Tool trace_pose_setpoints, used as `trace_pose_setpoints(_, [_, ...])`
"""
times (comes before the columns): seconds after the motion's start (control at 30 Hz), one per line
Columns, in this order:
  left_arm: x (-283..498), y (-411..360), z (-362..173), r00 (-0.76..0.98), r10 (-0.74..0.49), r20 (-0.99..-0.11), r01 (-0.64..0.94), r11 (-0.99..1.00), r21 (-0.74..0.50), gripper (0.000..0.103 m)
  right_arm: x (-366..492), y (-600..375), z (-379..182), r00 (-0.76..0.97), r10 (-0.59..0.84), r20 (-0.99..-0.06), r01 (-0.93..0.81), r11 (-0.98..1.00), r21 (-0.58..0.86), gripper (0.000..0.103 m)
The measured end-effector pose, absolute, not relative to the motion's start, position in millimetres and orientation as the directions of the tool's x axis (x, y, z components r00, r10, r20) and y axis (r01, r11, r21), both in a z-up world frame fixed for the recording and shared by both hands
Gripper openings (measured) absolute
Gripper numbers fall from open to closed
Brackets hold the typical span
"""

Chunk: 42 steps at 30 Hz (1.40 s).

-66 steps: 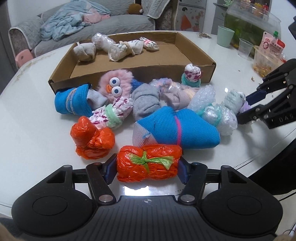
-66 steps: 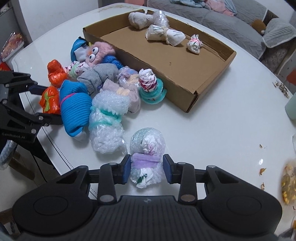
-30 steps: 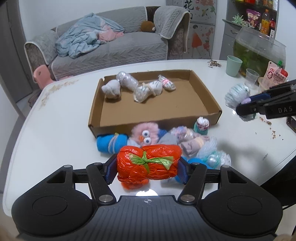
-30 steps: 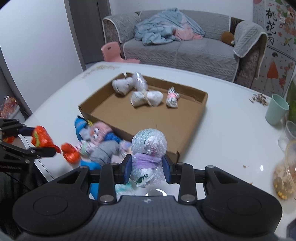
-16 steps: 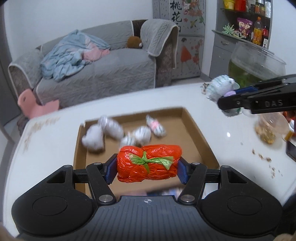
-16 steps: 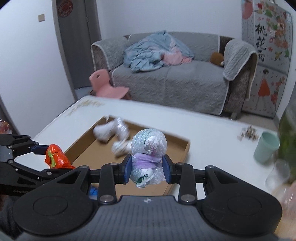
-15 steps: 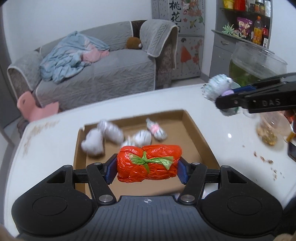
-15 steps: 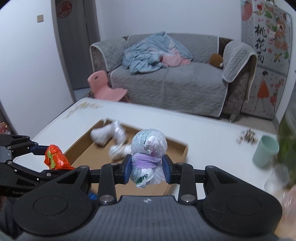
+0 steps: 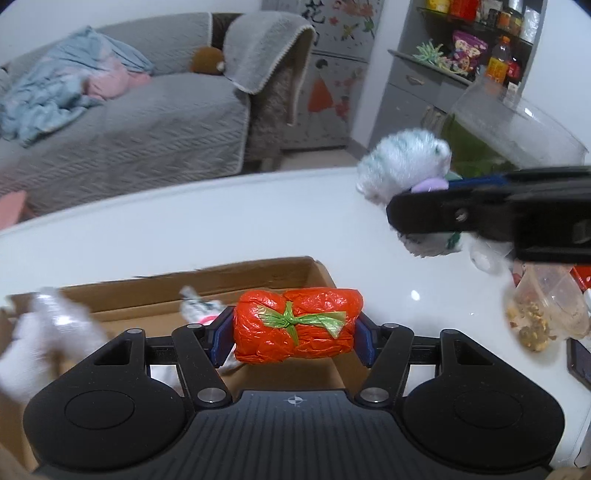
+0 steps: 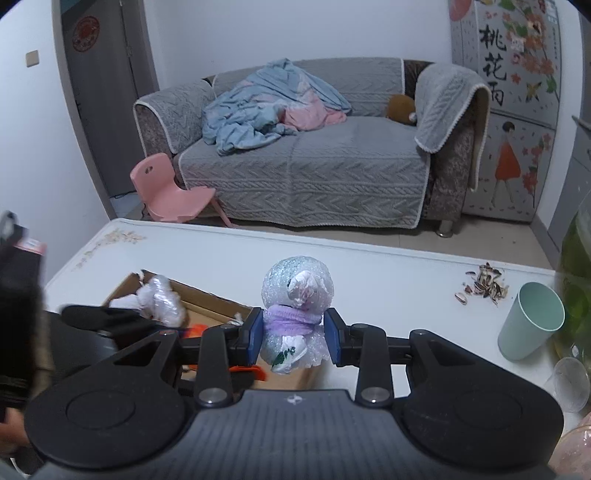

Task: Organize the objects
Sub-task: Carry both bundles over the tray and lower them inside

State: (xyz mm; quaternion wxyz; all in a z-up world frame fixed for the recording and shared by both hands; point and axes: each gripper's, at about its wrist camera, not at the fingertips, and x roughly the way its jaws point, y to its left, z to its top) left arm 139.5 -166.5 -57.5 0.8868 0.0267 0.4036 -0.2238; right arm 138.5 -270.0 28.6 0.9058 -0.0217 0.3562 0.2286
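Dim, even indoor light; small glare spot on the white table. Left wrist view heavily motion-smeared: cardboard box contents and sofa soft. Right wrist view sharper; fisheye bends edges, corners dark

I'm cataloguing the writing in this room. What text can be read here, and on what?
"桃花雨": painted down the decorated cabinet door, beside the sofa.
Round red emblem on the grey door: too blurred to read.
Labels on the shelf bottles and packets: too small to read.
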Motion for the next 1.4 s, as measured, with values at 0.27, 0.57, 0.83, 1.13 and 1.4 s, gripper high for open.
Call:
trace_pose_setpoints(0.27, [163.9, -165.0, -99.0, 0.577, -0.317, -0.753, 0.487, 0.873, 0.006, 0.068, 159.1, -243.5, 8.3, 0.564, 0.429, -0.705, -0.496, 0.859, 0.125, 0.031])
trace_pose_setpoints(0.57, [158.3, -160.6, -111.8, 0.624, -0.228, -0.747, 0.572, 0.785, 0.238, 0.070, 171.1, -229.1, -18.9, 0.490, 0.434, -0.756, -0.499, 0.851, 0.166, 0.032])
trace_pose_setpoints(0.83, [151.4, -165.5, -116.4, 0.631, -0.225, -0.742, 0.619, 0.722, 0.308, 0.074, 176.4, -223.9, -34.4, 0.467, 0.396, -0.791, -0.459, 0.873, 0.167, 0.033])
trace_pose_setpoints(1.13, [156.4, -164.3, -112.2, 0.651, -0.214, -0.728, 0.597, 0.737, 0.318, 0.081, 174.2, -222.9, -36.4, 0.466, 0.384, -0.797, -0.441, 0.882, 0.167, 0.038])
trace_pose_setpoints(1.4, [152.9, -162.6, -98.3, 0.652, -0.236, -0.720, 0.586, 0.759, 0.282, 0.087, 172.2, -224.8, -21.2, 0.486, 0.408, -0.773, -0.445, 0.877, 0.183, 0.053])
